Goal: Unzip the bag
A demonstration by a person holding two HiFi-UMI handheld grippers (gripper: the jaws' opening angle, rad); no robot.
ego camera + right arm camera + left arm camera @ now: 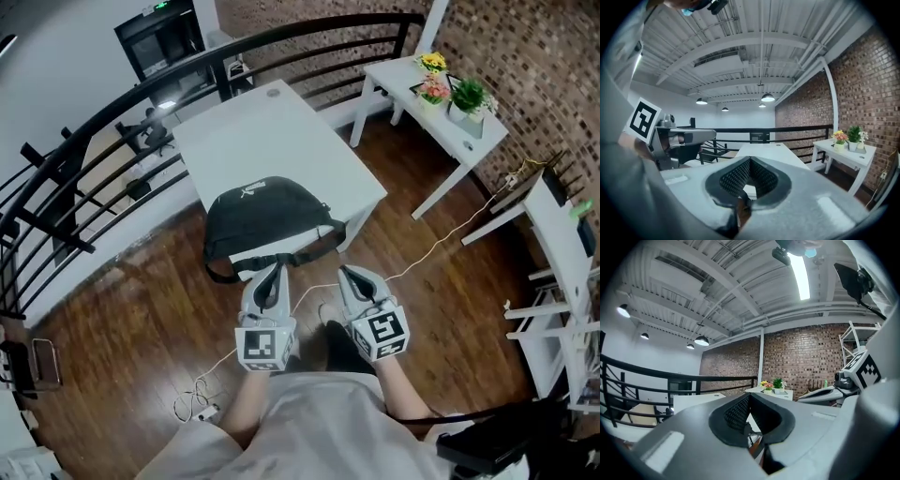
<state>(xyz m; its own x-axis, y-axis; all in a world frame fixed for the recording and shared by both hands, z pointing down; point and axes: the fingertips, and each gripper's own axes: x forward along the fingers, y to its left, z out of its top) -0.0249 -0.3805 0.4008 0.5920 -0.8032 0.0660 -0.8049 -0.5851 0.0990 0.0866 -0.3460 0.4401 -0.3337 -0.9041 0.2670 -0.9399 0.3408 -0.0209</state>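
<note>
The bag (267, 220) lies on the near end of the table (253, 122), with its strap (279, 260) hung over the edge toward the person. The zip is judged to be closed, though no pull can be made out.

The left gripper (273, 271) and right gripper (349, 273) are held side by side just short of the table edge. Their tips are pointed at the bag and nothing is touched. This is read as a ready stance before the approach, with the task not yet begun.

In the gripper views each pair of jaws is seen shut, tip against tip, with nothing held between them. The head view shows this less plainly. Those views are aimed level across the room, so the ceiling, the brick wall and the plants (855, 133) are shown, but the bag is not clearly seen. Only the head view fixes where the bag lies — on the table, just beyond both grippers.
</note>
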